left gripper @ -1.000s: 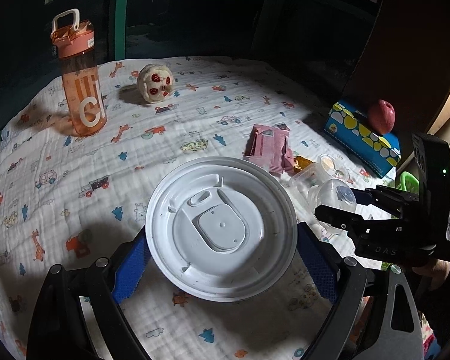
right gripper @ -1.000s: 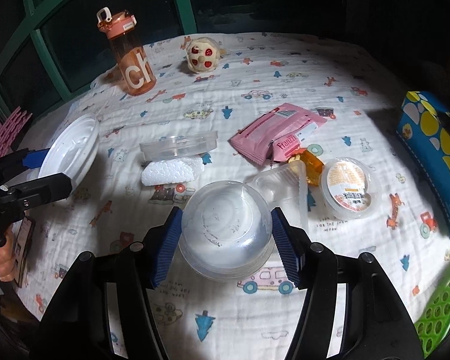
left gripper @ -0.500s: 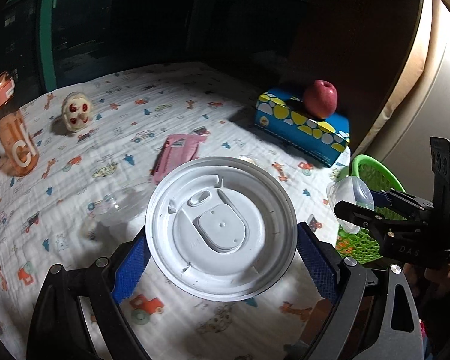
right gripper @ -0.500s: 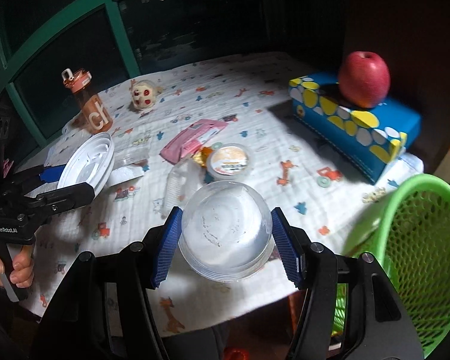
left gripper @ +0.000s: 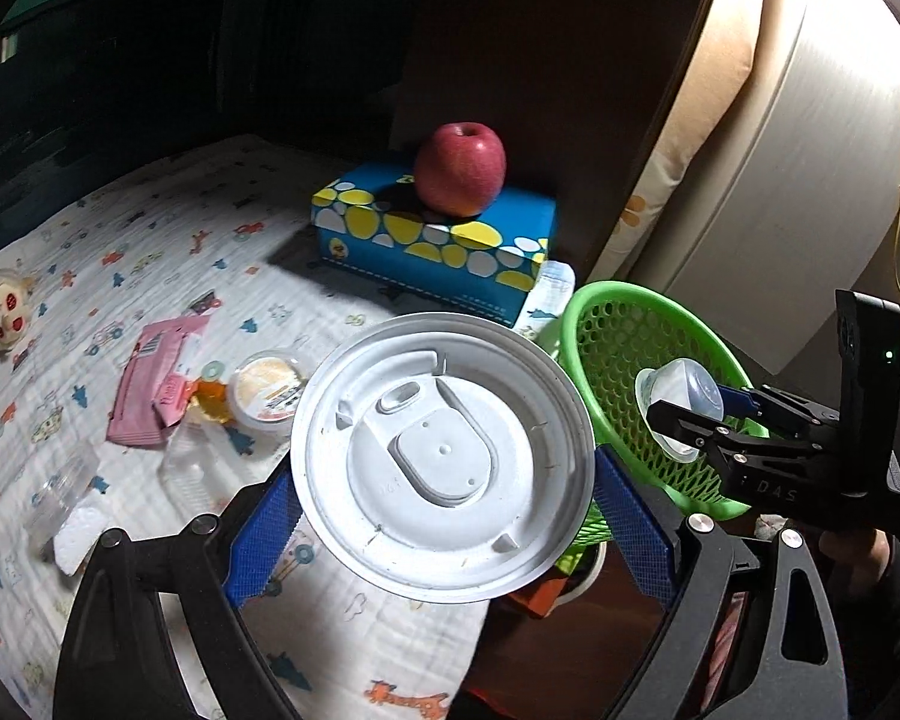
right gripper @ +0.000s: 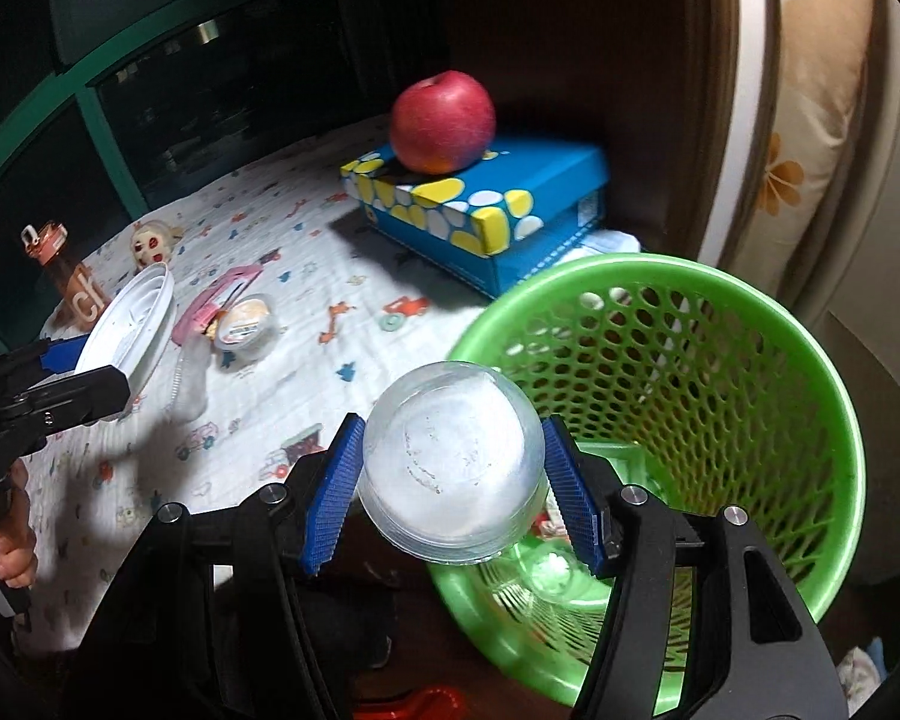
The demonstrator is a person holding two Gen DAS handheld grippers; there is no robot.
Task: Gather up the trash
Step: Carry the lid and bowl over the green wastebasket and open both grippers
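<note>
Cup (right gripper: pixel 450 474) gripped over green basket (right gripper: pixel 810 348).

Each fisheye camera sits just behind its own blue-padded fingers, looking forward and down. The left wrist view faces the patterned white tablecloth (left gripper: pixel 168 276), with the green mesh plastic basket (left gripper: pixel 618 324) at 3 o'clock. The right wrist view hangs close over that basket (right gripper: pixel 810 372) at 4 o'clock. Both share the red apple (left gripper: pixel 460 168) (right gripper: pixel 442 120) on the blue spotted cardboard box (left gripper: pixel 426 240) (right gripper: pixel 546 174) at 12 o'clock.

left hand-held gripper (left gripper: pixel 444 495): clamped, raised | right hand-held gripper (right gripper: pixel 450 474): clamped, raised
</note>
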